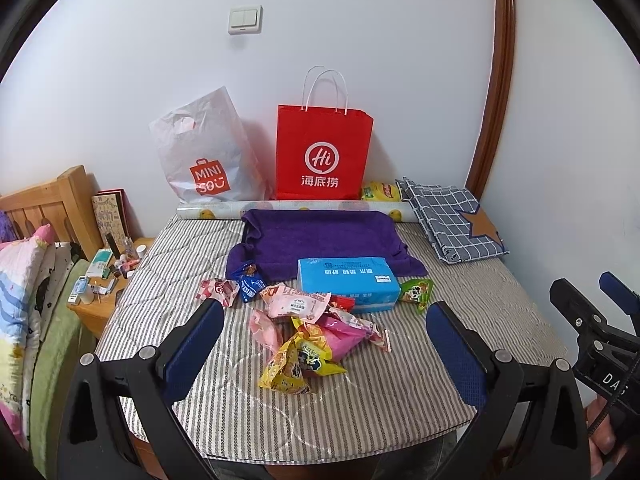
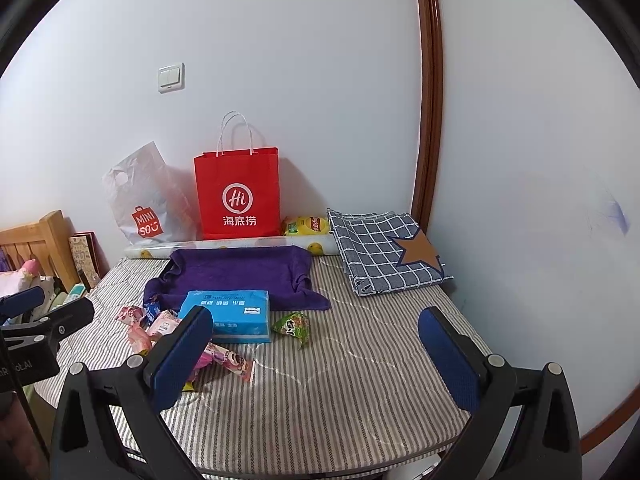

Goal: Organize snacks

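Observation:
A heap of small snack packets (image 1: pixel 308 332) in pink, yellow and blue wrappers lies on the striped pad (image 1: pixel 360 408). Behind the heap sits a blue tissue pack (image 1: pixel 347 283) (image 2: pixel 228 314), with a green packet (image 1: pixel 418 292) (image 2: pixel 294 326) to its right. A purple towel (image 1: pixel 320 240) (image 2: pixel 240 270) is spread further back. My left gripper (image 1: pixel 326 324) hangs open above the heap, holding nothing. My right gripper (image 2: pixel 316 334) is open over bare pad, right of the snacks, and also shows at the edge of the left wrist view (image 1: pixel 592 320).
A red paper bag (image 1: pixel 322 152) (image 2: pixel 238 194) and a white plastic bag (image 1: pixel 206 156) lean on the wall. A folded checked cloth (image 1: pixel 452 220) (image 2: pixel 384 252) lies at the back right. At the left stand a wooden bedside table (image 1: pixel 100 292) with small items and a bed.

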`<state>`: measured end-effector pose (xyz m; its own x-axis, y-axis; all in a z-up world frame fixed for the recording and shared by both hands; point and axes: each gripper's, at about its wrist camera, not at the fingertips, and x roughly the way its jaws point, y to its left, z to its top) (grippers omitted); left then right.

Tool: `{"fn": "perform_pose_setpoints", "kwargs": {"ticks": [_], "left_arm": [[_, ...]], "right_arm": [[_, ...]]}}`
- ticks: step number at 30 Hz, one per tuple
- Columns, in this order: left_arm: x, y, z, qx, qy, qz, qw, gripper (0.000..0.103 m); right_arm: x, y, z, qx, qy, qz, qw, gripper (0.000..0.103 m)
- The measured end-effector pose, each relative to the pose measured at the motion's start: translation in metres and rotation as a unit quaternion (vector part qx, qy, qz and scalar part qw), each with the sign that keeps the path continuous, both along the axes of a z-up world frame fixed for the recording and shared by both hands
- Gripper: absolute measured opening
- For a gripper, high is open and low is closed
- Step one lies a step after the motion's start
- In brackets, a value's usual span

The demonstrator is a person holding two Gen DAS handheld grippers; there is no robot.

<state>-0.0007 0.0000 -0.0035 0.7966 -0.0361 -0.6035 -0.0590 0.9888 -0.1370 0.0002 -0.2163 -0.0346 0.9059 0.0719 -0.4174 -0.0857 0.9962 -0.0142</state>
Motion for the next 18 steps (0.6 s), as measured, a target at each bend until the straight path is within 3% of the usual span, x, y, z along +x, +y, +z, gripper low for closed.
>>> {"fn": "perform_pose_setpoints", "kwargs": {"ticks": [18], "left_arm": [[0.029,0.011,-0.015,-0.001,0.019,-0.012,0.9998,0.1]], "right_arm": [[0.034,0.017,-0.012,-0.004,0.031,0.01,0.999,0.103]]}}
